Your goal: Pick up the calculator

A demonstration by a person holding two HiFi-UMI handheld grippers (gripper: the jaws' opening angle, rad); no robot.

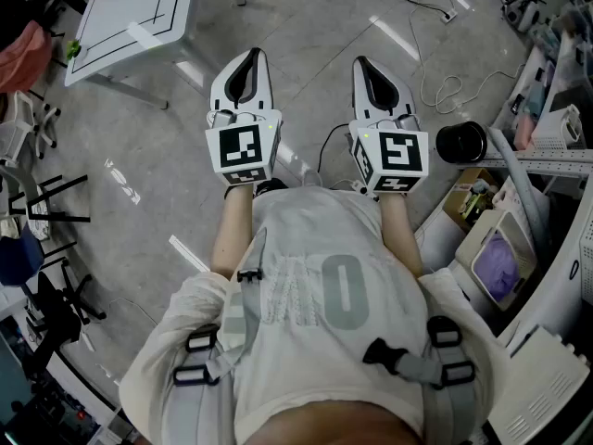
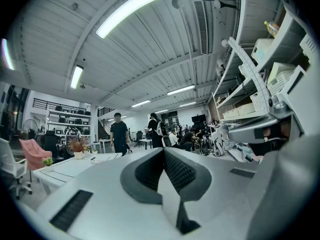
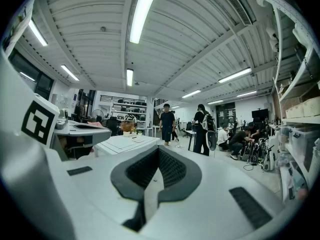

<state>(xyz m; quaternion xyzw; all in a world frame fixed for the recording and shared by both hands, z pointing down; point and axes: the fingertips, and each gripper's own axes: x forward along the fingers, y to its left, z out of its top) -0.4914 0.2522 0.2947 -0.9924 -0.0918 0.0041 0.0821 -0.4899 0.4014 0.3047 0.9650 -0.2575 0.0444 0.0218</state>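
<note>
No calculator shows in any view. I hold both grippers level in front of my chest, side by side above the grey floor. In the head view my left gripper (image 1: pixel 250 56) and my right gripper (image 1: pixel 363 63) both point forward, each with its marker cube nearest me. The left gripper (image 2: pixel 163 151) has its ribbed black pads pressed together with nothing between them. The right gripper (image 3: pixel 159 151) is shut the same way and holds nothing.
A white table (image 1: pixel 130 17) with black lines stands ahead to the left and also shows as the white table (image 3: pixel 127 143). Shelving with boxes (image 1: pixel 547 156) and a black cylinder (image 1: pixel 460 143) crowd the right. Cables (image 1: pixel 445 86) lie on the floor. People (image 3: pixel 167 124) stand far ahead.
</note>
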